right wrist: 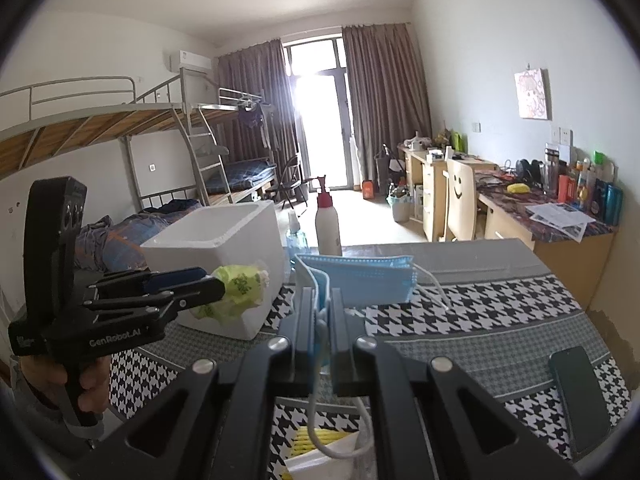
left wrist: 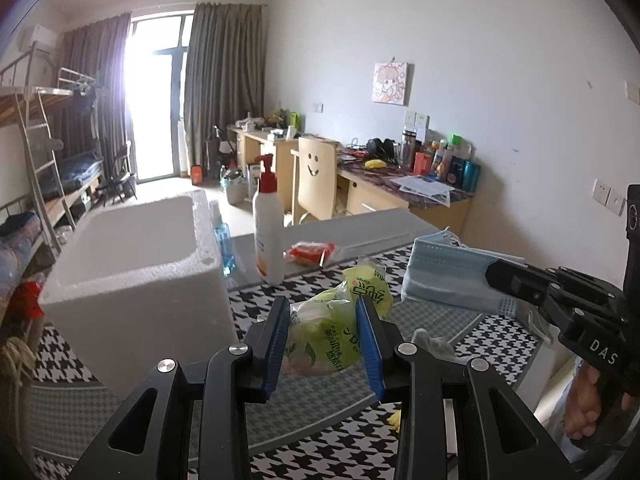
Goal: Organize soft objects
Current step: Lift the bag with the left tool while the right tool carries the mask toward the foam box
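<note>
Fingers [left wrist: 280, 332] of the left gripper [left wrist: 325, 340] squeeze a green packet [left wrist: 324, 340] beside the foam box [left wrist: 132, 264]; the right gripper [right wrist: 322, 320] is closed on blue masks [right wrist: 360, 280].

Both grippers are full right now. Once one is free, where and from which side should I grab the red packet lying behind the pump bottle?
Grip the red packet across its short width, coming down from above. It lies flat on the grey board, so there is no standing edge to grab from the side. Approach from the right, since the pump bottle stands close on its left.
</note>
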`<state>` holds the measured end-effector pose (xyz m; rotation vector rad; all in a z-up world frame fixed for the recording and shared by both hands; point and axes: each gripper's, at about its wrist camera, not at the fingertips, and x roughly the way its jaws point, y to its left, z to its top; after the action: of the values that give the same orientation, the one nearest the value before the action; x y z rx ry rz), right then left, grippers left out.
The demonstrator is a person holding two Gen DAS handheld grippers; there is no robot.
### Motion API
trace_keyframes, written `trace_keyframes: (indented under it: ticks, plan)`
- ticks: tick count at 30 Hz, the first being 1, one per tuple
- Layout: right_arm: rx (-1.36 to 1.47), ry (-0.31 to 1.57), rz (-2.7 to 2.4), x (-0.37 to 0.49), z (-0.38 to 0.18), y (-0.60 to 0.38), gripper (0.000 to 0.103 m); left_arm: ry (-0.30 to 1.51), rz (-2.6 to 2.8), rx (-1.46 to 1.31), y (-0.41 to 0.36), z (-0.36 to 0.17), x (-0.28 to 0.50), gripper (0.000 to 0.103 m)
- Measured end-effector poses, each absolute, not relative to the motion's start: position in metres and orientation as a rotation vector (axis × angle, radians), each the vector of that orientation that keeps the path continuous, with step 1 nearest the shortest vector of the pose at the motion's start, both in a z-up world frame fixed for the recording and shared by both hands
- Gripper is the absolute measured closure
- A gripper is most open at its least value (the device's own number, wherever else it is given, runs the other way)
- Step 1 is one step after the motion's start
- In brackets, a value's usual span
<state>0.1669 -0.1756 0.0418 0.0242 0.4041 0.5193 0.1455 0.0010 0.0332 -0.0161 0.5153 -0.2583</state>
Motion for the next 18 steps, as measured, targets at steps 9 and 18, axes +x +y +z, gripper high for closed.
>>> trace_keyframes:
  ticks: [9, 18]
  plan:
    - [0.021, 0.377, 0.517, 0.169, 0.05, -0.171, 0.095, 0.493, -0.227, -0.01, 0.002, 0.045, 0.153, 0.067]
    - [0.008, 0.348, 0.513, 0.175, 0.059, -0.163, 0.095, 0.464, -0.202, 0.01, 0.003, 0.058, 0.157, 0.067]
